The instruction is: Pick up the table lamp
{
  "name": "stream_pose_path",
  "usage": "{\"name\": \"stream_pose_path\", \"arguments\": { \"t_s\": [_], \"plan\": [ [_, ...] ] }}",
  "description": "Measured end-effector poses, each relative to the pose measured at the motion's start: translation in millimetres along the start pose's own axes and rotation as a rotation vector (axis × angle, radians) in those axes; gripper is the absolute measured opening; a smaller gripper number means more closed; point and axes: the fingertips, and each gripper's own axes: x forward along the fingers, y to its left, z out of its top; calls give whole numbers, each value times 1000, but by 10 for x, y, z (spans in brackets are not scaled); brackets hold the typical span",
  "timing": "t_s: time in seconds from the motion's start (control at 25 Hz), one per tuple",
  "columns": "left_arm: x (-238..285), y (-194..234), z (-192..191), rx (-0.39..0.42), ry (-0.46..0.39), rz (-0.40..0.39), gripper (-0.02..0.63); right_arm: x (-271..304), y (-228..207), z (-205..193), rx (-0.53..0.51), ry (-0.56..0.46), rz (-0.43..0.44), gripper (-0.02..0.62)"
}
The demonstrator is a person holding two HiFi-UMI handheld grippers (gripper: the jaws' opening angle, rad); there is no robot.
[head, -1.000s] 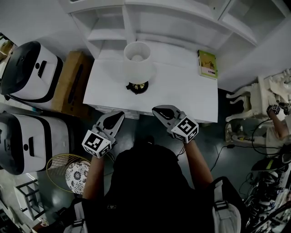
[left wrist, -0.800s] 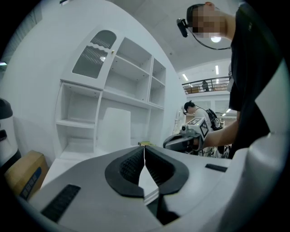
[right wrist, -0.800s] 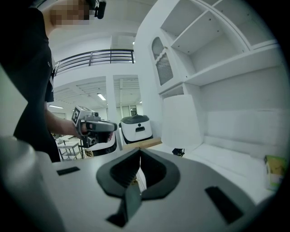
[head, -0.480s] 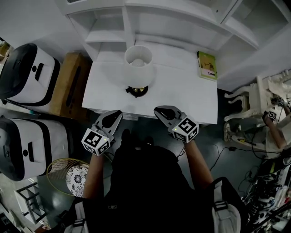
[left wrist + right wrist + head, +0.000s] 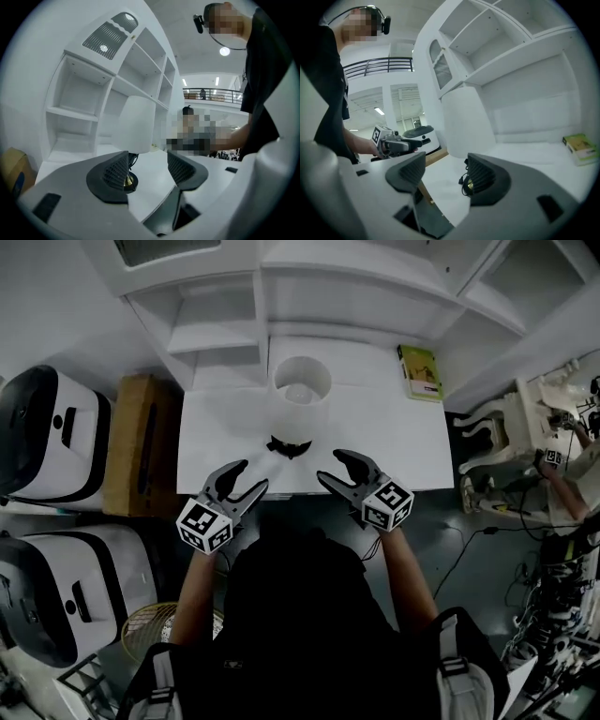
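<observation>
Left tool (image 5: 251,476) and right tool (image 5: 330,466) edge forward, jaws opening, empty, toward the lamp (image 5: 300,390) just ahead; grasping it likely comes next.

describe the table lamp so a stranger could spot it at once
Find the white table against the white shelving. The table lamp stands near its middle, the only tall thing there: white drum shade, dark base; the green book lies flat.

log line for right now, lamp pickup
phase: pre-grasp | left gripper: jaws opening, empty | right gripper: jaws opening, empty | white-shaded table lamp with dark base: upright on white table, untouched
</observation>
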Motion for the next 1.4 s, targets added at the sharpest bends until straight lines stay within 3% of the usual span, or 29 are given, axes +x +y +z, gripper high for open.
{"name": "stream_pose_path", "arguments": {
  "t_s": [0.08,0.2,0.36,0.52,1.04,1.4],
  "plan": [
    [40,82,-31,18,28,-39,284,100,-16,-17,-33,15,-15,348],
    [122,159,-120,65,93,-105,312,209,-79,-119,-117,95,-33,388],
    [269,247,-221,110,150,-167,324,228,-254,-187,-138,140,-45,394],
    [487,359,-246,122,157,-209,334,286,-488,-238,-144,171,4,394],
    [1166,673,-586,92,223,-170,334,650,-999,-475,-226,283,208,394],
    [1440,781,-618,140,235,-249,334,1004,-1020,-595,-279,332,309,394]
  ]
}}
